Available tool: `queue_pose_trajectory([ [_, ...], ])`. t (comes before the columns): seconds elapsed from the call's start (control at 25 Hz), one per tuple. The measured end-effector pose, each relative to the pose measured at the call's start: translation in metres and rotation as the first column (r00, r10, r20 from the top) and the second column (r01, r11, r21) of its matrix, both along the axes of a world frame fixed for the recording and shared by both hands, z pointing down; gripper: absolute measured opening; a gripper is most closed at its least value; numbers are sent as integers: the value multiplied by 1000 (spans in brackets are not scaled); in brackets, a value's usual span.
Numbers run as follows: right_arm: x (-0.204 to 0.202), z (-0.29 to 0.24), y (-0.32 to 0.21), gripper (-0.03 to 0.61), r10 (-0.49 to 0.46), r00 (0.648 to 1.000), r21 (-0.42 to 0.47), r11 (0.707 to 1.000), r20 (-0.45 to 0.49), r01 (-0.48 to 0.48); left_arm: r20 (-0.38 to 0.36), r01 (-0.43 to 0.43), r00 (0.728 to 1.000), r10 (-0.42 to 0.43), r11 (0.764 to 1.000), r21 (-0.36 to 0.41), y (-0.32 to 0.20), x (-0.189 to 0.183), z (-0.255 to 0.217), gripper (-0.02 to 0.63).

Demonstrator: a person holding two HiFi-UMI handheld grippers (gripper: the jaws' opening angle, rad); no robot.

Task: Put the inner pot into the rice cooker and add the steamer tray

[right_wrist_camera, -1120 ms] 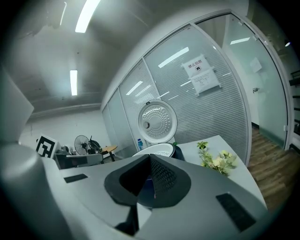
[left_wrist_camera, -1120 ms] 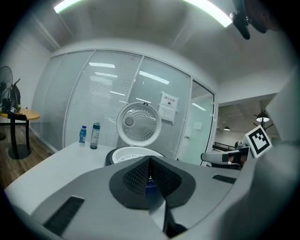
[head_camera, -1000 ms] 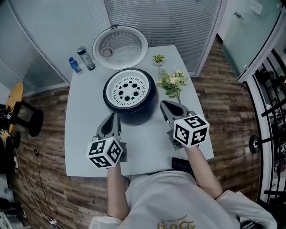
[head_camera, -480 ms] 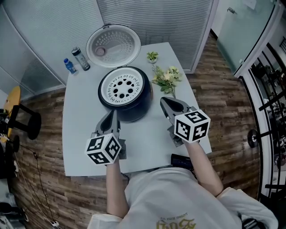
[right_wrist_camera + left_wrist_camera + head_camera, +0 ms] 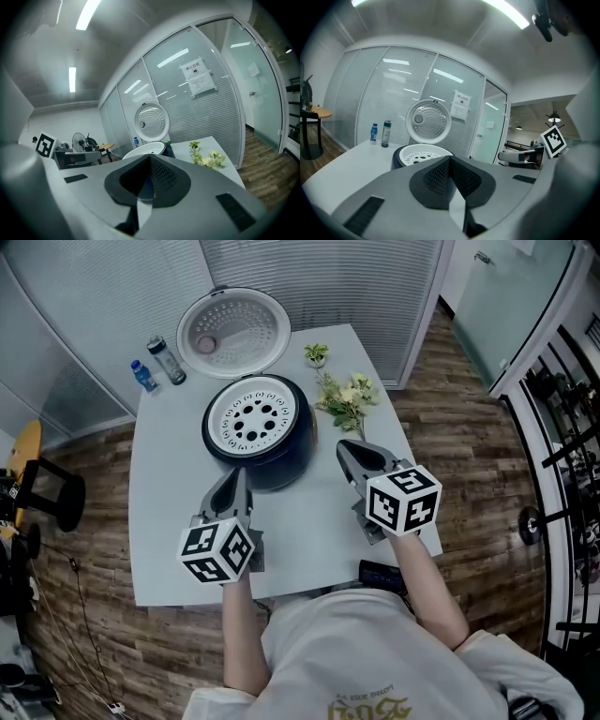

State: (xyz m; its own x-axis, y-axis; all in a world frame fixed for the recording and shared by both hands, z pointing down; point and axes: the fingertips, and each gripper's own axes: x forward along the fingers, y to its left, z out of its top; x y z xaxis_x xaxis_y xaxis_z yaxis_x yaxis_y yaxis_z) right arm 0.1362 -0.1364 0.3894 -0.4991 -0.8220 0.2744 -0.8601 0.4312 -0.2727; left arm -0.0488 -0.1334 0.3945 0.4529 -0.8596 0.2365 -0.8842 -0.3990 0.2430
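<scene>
Head view shows steamer tray (image 5: 253, 418) inside rice cooker (image 5: 287, 467).

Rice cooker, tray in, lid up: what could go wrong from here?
1. The flowers lie right beside the cooker, ahead of the shut right gripper; reaching for the lid could sweep them off.
2. Two bottles stand near the lid and could be tipped.
</scene>
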Motion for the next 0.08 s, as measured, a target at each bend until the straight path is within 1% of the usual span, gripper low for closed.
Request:
queue_pose_trajectory([
  [0.08,1,0,1,17,-1,1000,1,1000,-1,1,-1,-2,1000,2,1000,-2,2,1,0,11],
])
